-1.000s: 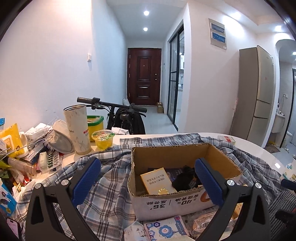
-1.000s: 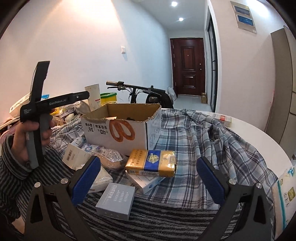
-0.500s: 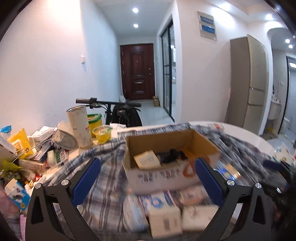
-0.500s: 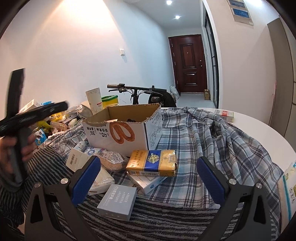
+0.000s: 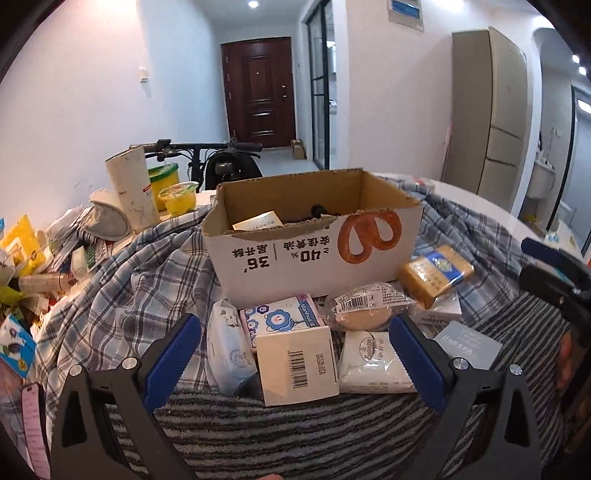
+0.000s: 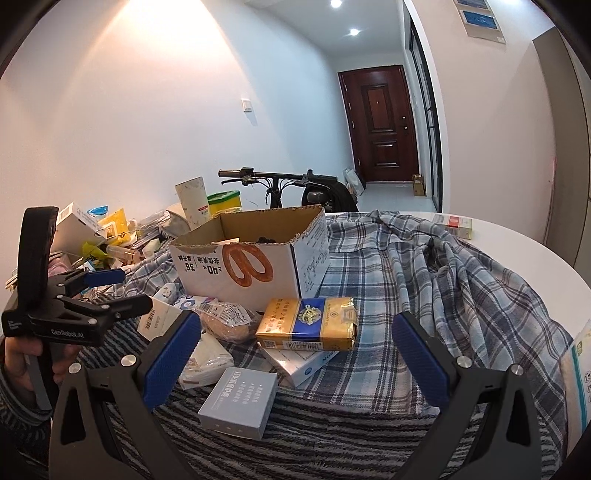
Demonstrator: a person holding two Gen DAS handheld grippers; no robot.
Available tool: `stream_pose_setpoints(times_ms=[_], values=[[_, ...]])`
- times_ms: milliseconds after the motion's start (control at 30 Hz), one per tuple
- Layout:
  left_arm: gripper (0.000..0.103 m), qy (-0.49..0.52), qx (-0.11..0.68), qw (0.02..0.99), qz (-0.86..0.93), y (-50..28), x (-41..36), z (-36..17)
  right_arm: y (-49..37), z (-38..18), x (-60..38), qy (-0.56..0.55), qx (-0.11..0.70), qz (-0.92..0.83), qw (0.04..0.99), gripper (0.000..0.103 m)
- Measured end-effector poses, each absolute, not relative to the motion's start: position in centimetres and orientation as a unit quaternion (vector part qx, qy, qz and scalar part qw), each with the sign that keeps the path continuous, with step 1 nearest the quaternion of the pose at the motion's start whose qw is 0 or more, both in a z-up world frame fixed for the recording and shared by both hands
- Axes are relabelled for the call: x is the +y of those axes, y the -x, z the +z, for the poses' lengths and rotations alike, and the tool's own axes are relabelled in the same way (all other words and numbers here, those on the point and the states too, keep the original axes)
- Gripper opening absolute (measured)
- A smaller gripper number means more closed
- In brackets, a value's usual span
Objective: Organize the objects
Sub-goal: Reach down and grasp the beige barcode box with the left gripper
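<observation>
Both grippers, left gripper (image 5: 295, 354) and right gripper (image 6: 297, 352), gape empty near one box (image 5: 314, 254), its contents mostly hidden.

Bright ceiling spotlights (image 6: 354, 32), sharp focus, heavy fisheye bending, dark corners.

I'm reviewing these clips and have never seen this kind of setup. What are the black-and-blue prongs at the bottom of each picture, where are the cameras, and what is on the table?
There is no robot. A person holds a two-finger gripper in each hand, with a fisheye camera on each looking along its fingers. The prongs are those fingers: the left gripper in one view, the right gripper in the other. Both are open and hold nothing. The right view also shows the left one from the side, gripped by a hand. On the table, over plaid and striped cloth, stands an open cardboard box with a few items inside. In front lie small packages, among them a white box, a gold-and-blue carton and a grey box.
</observation>
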State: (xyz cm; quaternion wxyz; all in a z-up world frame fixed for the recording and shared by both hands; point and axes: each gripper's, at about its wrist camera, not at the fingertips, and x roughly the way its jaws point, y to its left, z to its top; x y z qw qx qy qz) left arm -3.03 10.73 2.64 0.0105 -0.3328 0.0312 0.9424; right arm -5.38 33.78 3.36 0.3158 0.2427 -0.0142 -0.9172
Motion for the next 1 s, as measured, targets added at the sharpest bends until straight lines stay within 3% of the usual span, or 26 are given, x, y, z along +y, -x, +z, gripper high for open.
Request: stream_pose_setpoints(times_ms=[600, 667, 933, 1000], values=[[0.102, 0.379, -0.005, 0.022, 0.925, 5.4, 10.2, 0.0, 5.6, 3.2, 33.5, -0.25, -0.007, -0.917, 0.31, 0.103], [0.08, 0.38, -0.006, 0.017, 0.925, 5.5, 10.2, -0.2, 5.6, 3.2, 33.6, -0.25, -0.009, -0.917, 0.31, 0.103], [0.077, 0.412, -0.01, 0.01, 0.911, 6.5, 9.9, -1.4, 5.7, 3.2, 33.7, -0.252, -0.011, -0.916, 0.31, 0.103], [0.065, 0.415, -0.003, 0.011, 0.91, 6.6, 10.1, -1.5, 5.7, 3.1, 33.7, -0.253, -0.011, -0.916, 0.31, 0.103]])
